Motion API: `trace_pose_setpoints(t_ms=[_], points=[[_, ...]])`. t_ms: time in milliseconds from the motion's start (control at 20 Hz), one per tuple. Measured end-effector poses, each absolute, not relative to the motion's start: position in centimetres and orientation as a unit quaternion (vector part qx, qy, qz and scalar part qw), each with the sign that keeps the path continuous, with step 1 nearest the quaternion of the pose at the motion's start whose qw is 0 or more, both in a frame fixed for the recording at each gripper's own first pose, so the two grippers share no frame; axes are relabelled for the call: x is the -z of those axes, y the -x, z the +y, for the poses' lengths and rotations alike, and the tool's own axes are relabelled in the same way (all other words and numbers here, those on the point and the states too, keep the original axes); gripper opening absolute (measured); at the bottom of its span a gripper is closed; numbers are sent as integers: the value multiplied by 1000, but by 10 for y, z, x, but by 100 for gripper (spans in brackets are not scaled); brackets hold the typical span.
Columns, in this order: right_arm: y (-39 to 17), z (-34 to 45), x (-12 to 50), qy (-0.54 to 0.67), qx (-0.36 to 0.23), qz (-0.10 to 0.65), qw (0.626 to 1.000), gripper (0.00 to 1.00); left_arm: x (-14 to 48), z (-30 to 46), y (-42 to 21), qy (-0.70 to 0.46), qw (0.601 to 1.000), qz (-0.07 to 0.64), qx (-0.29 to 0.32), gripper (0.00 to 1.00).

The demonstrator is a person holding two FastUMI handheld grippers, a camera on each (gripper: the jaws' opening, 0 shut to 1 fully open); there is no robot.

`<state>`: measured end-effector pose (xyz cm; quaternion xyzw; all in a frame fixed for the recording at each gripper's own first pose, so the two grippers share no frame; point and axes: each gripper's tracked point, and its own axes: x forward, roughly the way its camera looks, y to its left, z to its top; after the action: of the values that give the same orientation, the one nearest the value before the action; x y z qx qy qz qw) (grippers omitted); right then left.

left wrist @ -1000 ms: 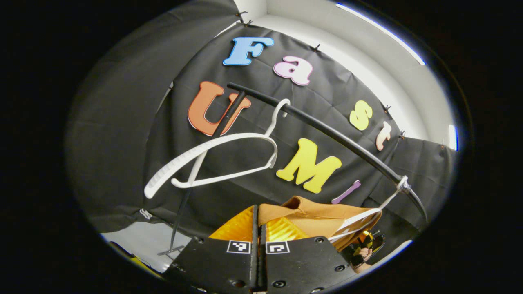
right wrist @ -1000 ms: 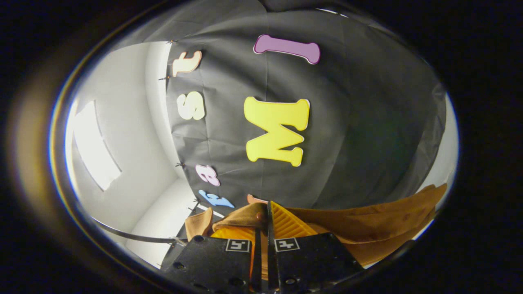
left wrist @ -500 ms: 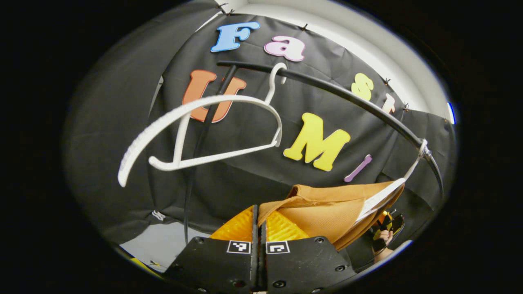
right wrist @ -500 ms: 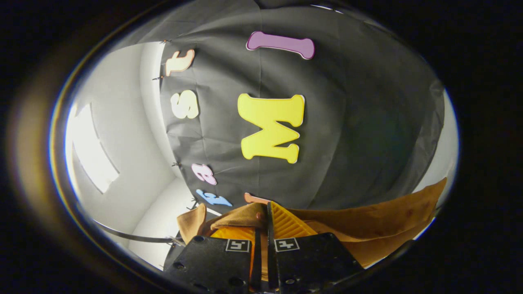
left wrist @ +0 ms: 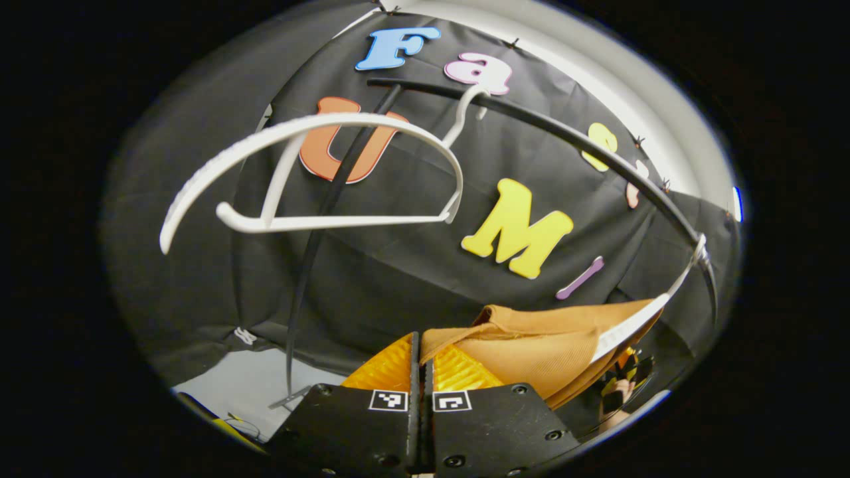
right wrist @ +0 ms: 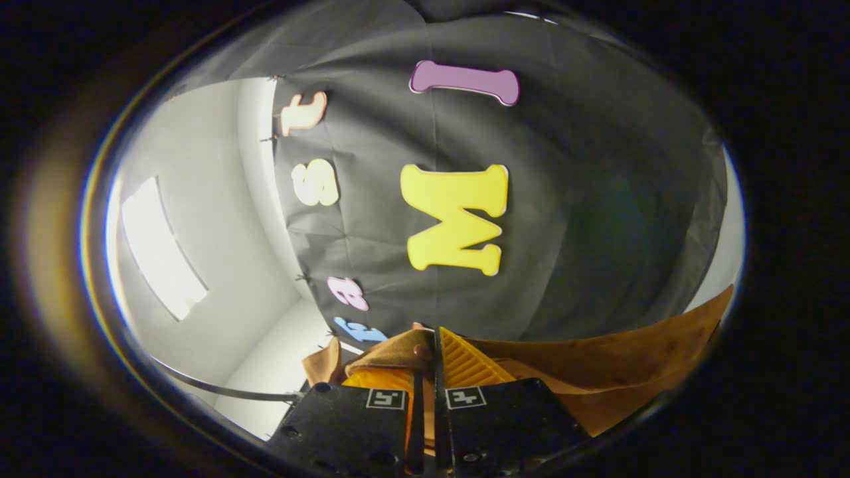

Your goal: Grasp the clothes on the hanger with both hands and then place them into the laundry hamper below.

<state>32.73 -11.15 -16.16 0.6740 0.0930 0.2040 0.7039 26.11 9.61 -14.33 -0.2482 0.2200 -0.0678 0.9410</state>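
A black cloth wall (left wrist: 412,265) backs the booth, with white wall (right wrist: 199,219) and a bright light panel (right wrist: 159,249) beside it in the right gripper view. In the left gripper view a strip of pale floor (left wrist: 246,385) shows low on the left, below the cloth's hem. A black rail (left wrist: 564,136) arcs across the cloth in that view, carried by a thin black upright (left wrist: 319,232). An empty white hanger (left wrist: 319,172) hangs from the rail by its hook, tilted, with nothing on it. Farther right along the rail a second white hanger (left wrist: 637,322) slants down into the brown garment (left wrist: 531,345), which drapes off it just above the left gripper (left wrist: 418,362). That gripper's fingers are pressed together with a fold of the garment's edge pinched between them. Past the garment, low on the right of this view, a hand (left wrist: 614,401) holds the other gripper, mostly hidden by the cloth's folds. In the right gripper view the right gripper (right wrist: 428,362) is likewise closed, with the garment (right wrist: 597,372) bunched between its fingers and spreading off to the right as a broad brown sheet. A thin grey bar (right wrist: 226,392) curves across the lower left of that view. The garment is held up in the air between the two grippers, one part of it on the second hanger.
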Motion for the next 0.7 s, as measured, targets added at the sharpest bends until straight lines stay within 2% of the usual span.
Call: trace_pose_setpoints(t_ms=[100,150,250,500,700], points=[[-323,-111,153,-676,-219,82,699,8,132,98,-264,242,944,214,71,6],[-320,-108,145,-677,-233,72,694,8,132,103,-261,231,945,218,71,0],[-304,-100,130,-674,-269,67,685,6,127,102,-261,212,951,214,70,0],[-300,-116,98,-704,-278,11,654,6,121,103,-250,210,950,215,87,0],[-280,-115,71,-685,-305,-11,661,5,109,100,-242,201,953,205,99,0]])
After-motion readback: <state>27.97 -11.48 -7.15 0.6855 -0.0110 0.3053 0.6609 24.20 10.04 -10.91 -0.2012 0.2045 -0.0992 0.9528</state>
